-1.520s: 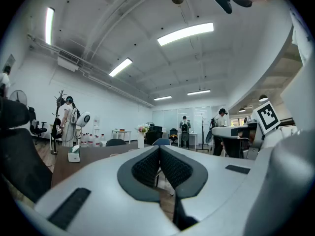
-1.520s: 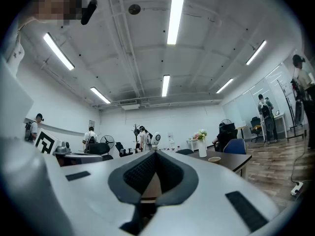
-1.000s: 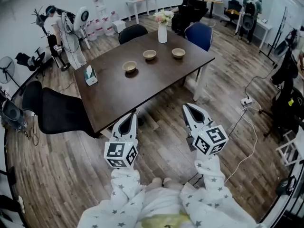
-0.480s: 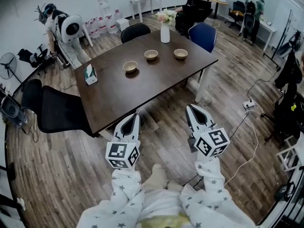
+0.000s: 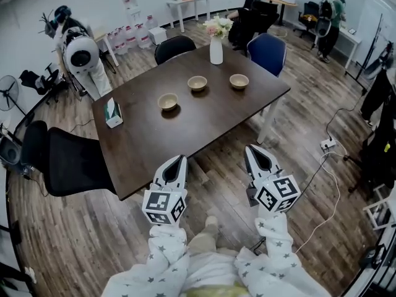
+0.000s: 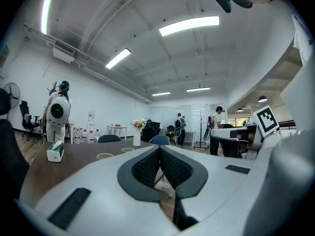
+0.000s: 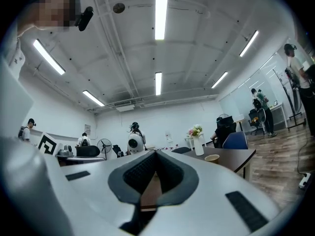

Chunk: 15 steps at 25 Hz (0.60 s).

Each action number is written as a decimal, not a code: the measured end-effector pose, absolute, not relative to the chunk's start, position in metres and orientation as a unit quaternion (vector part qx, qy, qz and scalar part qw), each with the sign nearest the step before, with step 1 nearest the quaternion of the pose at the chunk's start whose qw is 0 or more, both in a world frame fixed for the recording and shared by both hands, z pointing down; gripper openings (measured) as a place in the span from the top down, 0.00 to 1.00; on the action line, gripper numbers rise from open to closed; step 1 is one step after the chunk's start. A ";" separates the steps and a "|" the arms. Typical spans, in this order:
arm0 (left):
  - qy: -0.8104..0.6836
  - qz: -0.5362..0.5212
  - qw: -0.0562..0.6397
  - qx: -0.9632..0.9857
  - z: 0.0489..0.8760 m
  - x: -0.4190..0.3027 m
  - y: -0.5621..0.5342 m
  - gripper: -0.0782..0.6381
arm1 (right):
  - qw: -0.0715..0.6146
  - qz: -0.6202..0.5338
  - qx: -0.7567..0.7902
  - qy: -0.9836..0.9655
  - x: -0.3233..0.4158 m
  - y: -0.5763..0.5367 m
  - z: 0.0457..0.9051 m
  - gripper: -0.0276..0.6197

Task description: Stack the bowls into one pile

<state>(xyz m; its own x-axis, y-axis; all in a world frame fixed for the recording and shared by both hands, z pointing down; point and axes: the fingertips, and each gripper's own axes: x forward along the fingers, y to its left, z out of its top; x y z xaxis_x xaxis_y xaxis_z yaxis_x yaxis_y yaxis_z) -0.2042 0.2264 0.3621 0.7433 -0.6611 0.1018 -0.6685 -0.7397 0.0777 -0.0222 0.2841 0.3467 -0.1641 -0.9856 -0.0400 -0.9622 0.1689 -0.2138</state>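
Left tongs point(image 5: 177, 160) and right tongs point(image 5: 253, 150) both clenched, empty, lower centre. Three bowls point(image 5: 197, 82) spread upper centre on tabletop point(image 5: 179, 132). Risk: arriving clenched shoves a bowl toward vase point(image 5: 216, 50).

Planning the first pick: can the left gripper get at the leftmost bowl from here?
Probably not yet. The left gripper, tongs shut, hangs by the near edge of the table, and the leftmost bowl sits well in from it. Bare tabletop between them leaves the way free if it comes closer.
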 end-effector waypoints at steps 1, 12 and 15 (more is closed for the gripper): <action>-0.353 0.035 0.056 0.933 0.364 -0.199 0.216 0.86 | 0.085 -0.070 -0.643 0.758 -0.018 0.274 0.348 0.92; -0.319 0.039 0.075 0.944 0.376 -0.159 0.125 0.86 | 0.082 -0.085 -0.666 0.737 0.013 0.189 0.360 0.92; -0.312 0.038 0.082 0.946 0.380 -0.151 0.106 0.86 | 0.082 -0.083 -0.672 0.731 0.018 0.173 0.361 0.92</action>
<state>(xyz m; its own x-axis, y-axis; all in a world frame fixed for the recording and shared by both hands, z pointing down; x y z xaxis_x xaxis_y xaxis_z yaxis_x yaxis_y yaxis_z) -0.1508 0.1063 0.3800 0.8022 -0.5841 0.1239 -0.5967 -0.7916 0.1315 0.0181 0.1735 0.3615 -0.0828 -0.9965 -0.0086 -0.9691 0.0825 -0.2325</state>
